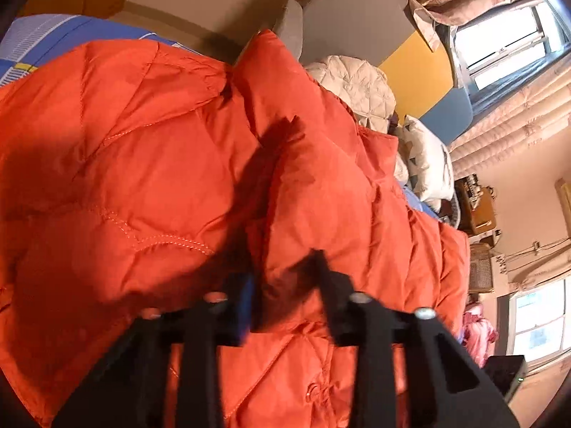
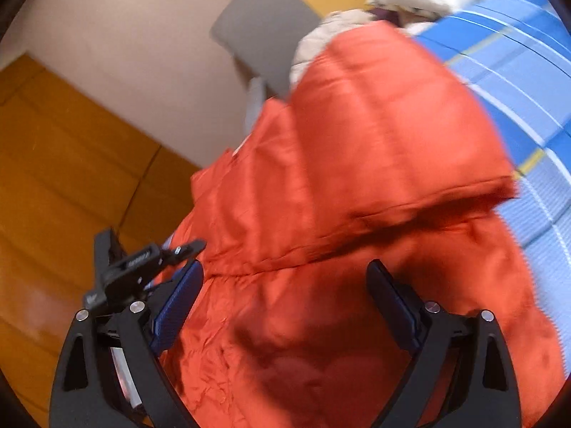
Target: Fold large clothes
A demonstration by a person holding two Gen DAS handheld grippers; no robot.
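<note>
2 views show 1 orange quilted jacket (image 1: 150, 149) spread over a bed with a blue checked sheet (image 1: 39, 39). In the left wrist view, the left hand-held gripper (image 1: 285, 278) is narrow, its fingers pinching a raised fold of the jacket at 6 o'clock; a cream quilted garment (image 1: 353, 85) lies at 1 o'clock. In the right wrist view, the right hand-held gripper (image 2: 285, 303) gapes wide above the jacket (image 2: 357, 142), gripping nothing; the sheet (image 2: 528, 82) lies at 2 o'clock.

Orange quilted down jacket (image 1: 160, 149) lying on a blue checked bedsheet (image 1: 43, 42).
Puffy, creased and partly folded: one stitched panel lies doubled over the body, forming a raised ridge along the middle; a hem edge overhangs the sheet.
</note>
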